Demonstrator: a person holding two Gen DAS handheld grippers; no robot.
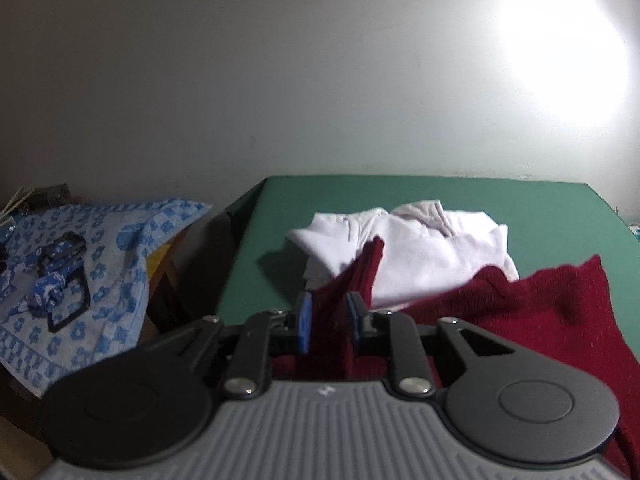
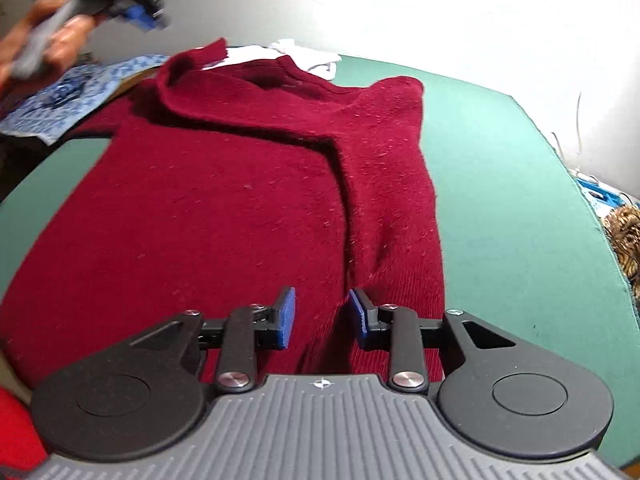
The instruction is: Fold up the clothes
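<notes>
Green cloth covers the table (image 2: 500, 184), which stands against a pale wall with a bright glare patch.

Your dark red knitted sweater (image 2: 224, 208) lies spread over most of the near half, body flat. One sleeve (image 2: 256, 128) is laid diagonally across the chest, its cuff end raised at the far left. A white garment (image 1: 420, 252), already bundled or folded, sits beyond it. A blue flowered towel (image 1: 100, 248) rests on a separate surface to your left.

Handling, as a judgement: soft, limp knit, moderately heavy for cloth. It will sag and stretch between grip points, and the fuzzy surface should not slip in the pads. Take it at doubled or ribbed edges such as cuff, hem or shoulder seam, not mid-panel.

Left gripper (image 1: 328, 316): jaws drawn close onto a standing ridge of red knit, most likely the sleeve end, lifted clear of the table. In the right wrist view it is blurred, so exactly where it grips cannot be told.

Right gripper (image 2: 322, 318): jaws parted, moderate gap, clasping nothing. It is low over the sweater's near hem; whether the pads touch the fabric cannot be told.
</notes>
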